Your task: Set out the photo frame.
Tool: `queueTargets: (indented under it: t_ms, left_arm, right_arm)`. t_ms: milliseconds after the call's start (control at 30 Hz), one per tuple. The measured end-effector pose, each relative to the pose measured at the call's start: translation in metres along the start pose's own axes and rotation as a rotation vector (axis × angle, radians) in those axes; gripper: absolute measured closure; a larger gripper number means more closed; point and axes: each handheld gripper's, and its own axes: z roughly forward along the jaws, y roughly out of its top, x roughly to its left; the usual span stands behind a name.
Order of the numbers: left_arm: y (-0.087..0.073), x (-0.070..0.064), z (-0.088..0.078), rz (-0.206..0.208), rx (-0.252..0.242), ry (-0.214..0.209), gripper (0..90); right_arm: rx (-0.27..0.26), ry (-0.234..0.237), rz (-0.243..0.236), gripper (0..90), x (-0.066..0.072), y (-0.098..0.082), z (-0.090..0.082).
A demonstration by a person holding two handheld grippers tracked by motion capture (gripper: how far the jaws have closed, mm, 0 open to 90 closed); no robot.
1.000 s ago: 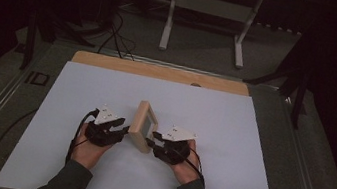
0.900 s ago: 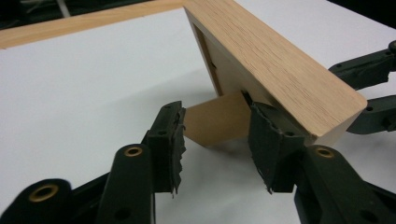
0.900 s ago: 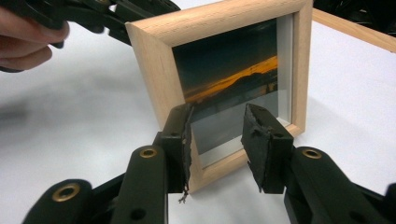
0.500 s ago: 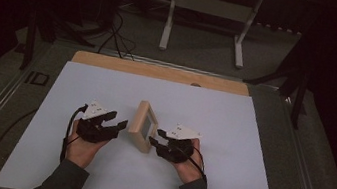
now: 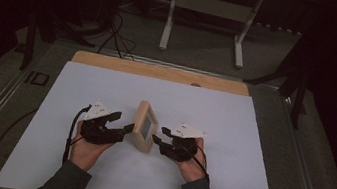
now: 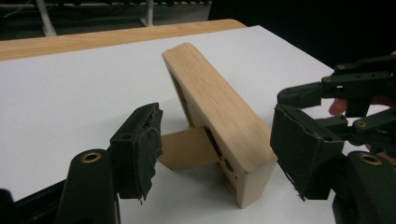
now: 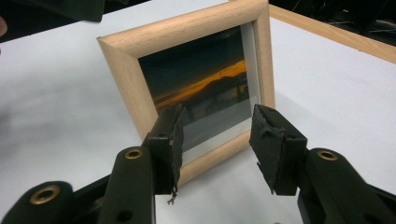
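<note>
The wooden picture frame point(image 5: 143, 132) stands propped on the white surface point(image 5: 231, 134) between my 2 grippers. My left fingers point(image 6: 136, 151) and right fingers point(image 7: 168, 144) have just been opening and grip nothing, each pair gaping beside the frame.

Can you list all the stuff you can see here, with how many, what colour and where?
picture frame: one, pale wood with a dark sunset photo, standing in the middle of the white sheet, propped on its back stand
back stand: one, tan, behind the frame, resting on the sheet
white sheet: one, white, covering most of the table
table: one, light wood, its far edge showing beyond the sheet
metal stand: one, pale grey, on the floor beyond the table
left hand-held gripper: one, black, left of the frame, jaws open
right hand-held gripper: one, black, right of the frame, jaws open
</note>
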Motion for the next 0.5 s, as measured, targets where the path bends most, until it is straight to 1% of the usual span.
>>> queueTargets:
  t_ms: [200, 367, 500]
  left_arm:
    - [0.0, -0.008, 0.009, 0.005, 0.023, -0.005, 32.0]
    - [-0.001, -0.013, 0.016, 0.018, 0.046, -0.005, 31.9]
    - [-0.003, -0.015, 0.022, 0.014, 0.065, 0.001, 32.2]
  right_arm:
    - [-0.009, -0.002, 0.007, 52.7, -0.002, 0.001, -0.003]
    - [-0.013, -0.006, 0.008, 52.2, -0.003, 0.002, -0.004]
    - [-0.017, -0.009, 0.009, 51.7, -0.004, 0.002, -0.005]
